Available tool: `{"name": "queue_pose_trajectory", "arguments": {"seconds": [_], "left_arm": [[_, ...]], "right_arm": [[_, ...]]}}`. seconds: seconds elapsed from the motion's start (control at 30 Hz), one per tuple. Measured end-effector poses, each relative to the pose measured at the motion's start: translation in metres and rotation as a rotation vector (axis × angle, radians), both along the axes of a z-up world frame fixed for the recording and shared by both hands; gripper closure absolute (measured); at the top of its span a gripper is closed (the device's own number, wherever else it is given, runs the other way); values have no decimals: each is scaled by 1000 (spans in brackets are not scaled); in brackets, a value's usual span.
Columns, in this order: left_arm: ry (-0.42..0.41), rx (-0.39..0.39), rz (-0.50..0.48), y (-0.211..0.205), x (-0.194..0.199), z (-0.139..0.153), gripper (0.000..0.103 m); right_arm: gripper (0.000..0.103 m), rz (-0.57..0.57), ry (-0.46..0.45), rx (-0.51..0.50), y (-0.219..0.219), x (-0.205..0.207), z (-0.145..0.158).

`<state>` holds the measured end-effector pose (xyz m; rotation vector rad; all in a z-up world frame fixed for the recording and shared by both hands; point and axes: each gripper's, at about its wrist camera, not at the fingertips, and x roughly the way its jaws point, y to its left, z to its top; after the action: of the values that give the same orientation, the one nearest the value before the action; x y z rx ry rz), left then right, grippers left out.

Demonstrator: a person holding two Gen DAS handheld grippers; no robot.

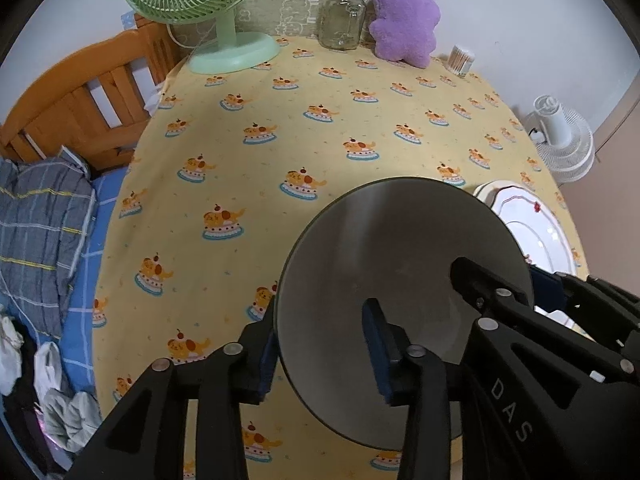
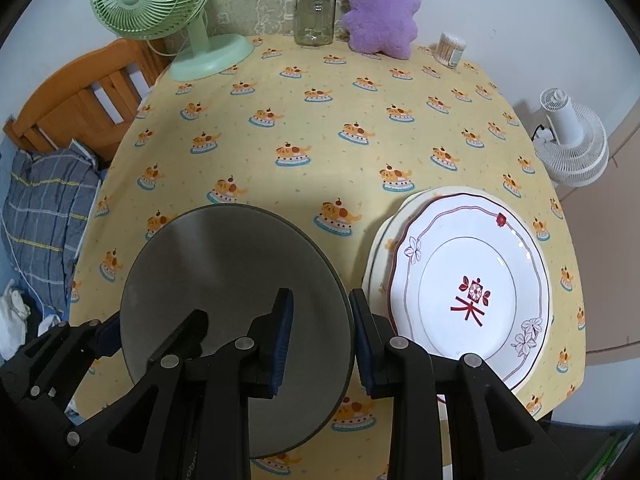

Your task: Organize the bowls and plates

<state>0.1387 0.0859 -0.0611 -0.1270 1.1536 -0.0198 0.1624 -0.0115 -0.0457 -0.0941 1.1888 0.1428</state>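
Note:
A grey bowl (image 1: 400,264) (image 2: 228,276) is at the near side of the yellow-clothed table, held from both sides. My left gripper (image 1: 320,352) straddles its left rim, one pad inside and one outside. My right gripper (image 2: 322,340) straddles its right rim the same way. Whether the pads press the rim I cannot tell. A white plate (image 2: 468,292) with red and grey flower trim lies on a cream plate (image 2: 380,248) just right of the bowl; the stack also shows in the left wrist view (image 1: 532,220).
At the back of the table (image 2: 320,120) stand a green fan (image 2: 160,8), a glass jar (image 2: 314,12), a purple plush toy (image 2: 380,8) and a cotton swab tub (image 2: 451,49). A wooden bed frame (image 2: 76,104) is left; a white fan (image 2: 572,140) is right.

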Motion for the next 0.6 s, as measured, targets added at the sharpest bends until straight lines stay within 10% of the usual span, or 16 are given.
{"name": "queue_pose_trajectory", "arguments": {"seconds": [0.27, 0.6], "left_arm": [[-12, -38, -18, 9, -4, 7, 26], [-3, -58, 26, 6, -3, 1, 20]], "right_arm": [[28, -70, 8, 48, -22, -5, 7], [28, -21, 58, 182, -38, 7, -5]]}}
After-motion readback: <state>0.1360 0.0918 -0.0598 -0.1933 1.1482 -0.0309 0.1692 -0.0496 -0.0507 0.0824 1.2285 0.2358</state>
